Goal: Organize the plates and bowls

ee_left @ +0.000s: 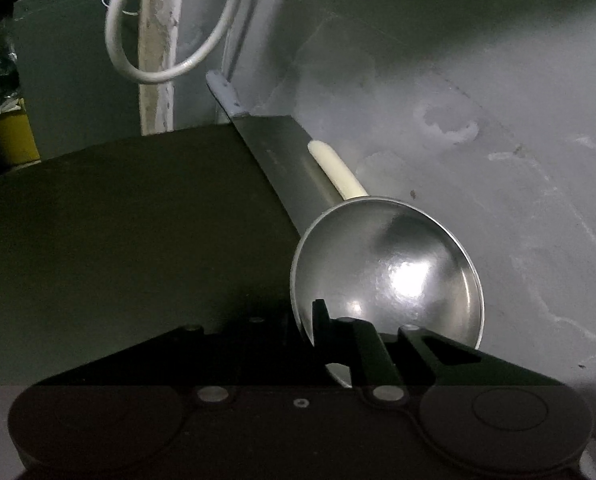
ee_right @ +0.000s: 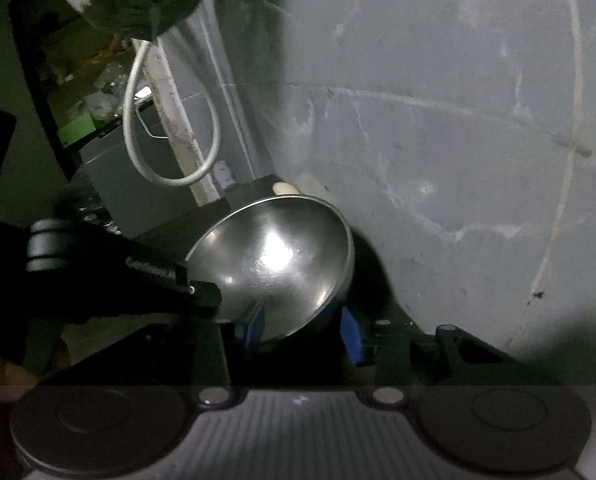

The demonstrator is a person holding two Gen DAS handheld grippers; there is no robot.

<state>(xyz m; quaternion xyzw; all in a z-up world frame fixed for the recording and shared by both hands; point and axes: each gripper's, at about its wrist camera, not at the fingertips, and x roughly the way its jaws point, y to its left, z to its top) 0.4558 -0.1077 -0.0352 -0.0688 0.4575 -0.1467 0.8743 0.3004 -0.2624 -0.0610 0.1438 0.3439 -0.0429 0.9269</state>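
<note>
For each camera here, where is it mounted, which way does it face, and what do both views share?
Left wrist: on the left tongs, looking down along dark fingers shut on the round shiny steel bowl, grey wall behind.
Right wrist: on the right tongs, blue pads either side of the bowl's near rim; the left tongs enter from the left.
Shared: the bowl, looped white cable, cream handle.

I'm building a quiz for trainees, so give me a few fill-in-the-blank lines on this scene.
1. Both grippers meet at a shiny steel ____.
2. The left gripper is shut on the bowl's ____.
3. The right gripper's pads are coloured ____.
4. A looped white ____ hangs behind.

Missing: bowl; rim; blue; cable
</note>
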